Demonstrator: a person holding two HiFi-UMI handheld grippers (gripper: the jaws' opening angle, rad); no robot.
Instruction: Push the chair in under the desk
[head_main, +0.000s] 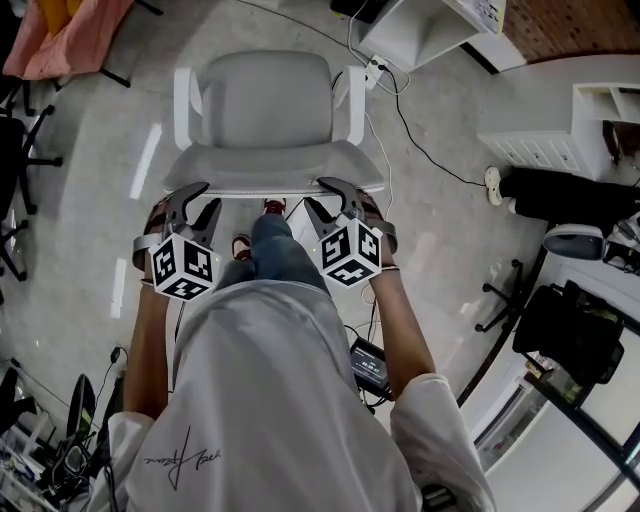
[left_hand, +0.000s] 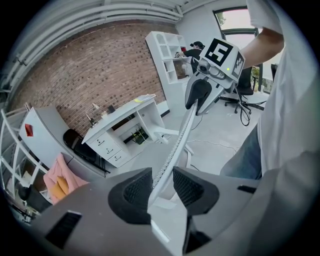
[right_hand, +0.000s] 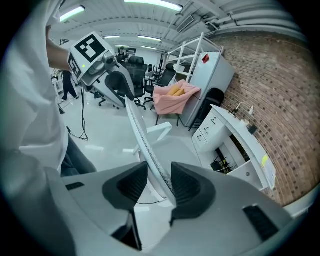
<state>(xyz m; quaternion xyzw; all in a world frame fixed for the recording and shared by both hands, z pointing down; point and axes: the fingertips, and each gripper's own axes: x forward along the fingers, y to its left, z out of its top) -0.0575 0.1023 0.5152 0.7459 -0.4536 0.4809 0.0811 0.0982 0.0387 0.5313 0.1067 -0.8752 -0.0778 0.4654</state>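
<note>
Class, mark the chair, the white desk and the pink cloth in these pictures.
chair (head_main: 262, 100): head view, middle of the seat.
white desk (left_hand: 120, 115): left gripper view, its top.
pink cloth (right_hand: 167, 102): right gripper view, its middle.

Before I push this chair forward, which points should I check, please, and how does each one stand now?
1. Left tool straddles the chair backrest: ok.
2. Right tool straddles the same edge: ok.
3. Jaws clamped on the backrest: not ok, both open.
4. Floor near the chair free: not ok, a black cable lies there.
5. Chair lined up with the white desk: cannot tell.
</note>
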